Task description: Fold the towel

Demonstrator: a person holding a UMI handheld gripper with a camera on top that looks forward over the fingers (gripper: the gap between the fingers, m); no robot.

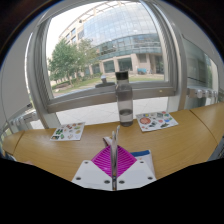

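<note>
My gripper (114, 165) is held above a wooden table (170, 145), with its two fingers closed together and the magenta pads (105, 160) meeting at the middle. A thin grey edge of cloth, seemingly the towel (116, 138), stands upright between the pads, pinched by them and seen edge-on. The rest of the towel is hidden below the fingers. A small blue sliver (141, 153) shows just right of the fingers; I cannot tell what it is.
A clear bottle with a dark cap (123, 97) stands at the table's far edge by the window. Two printed sheets lie flat on the table, one far left (68, 131) and one far right (157, 121). A large window with buildings lies beyond.
</note>
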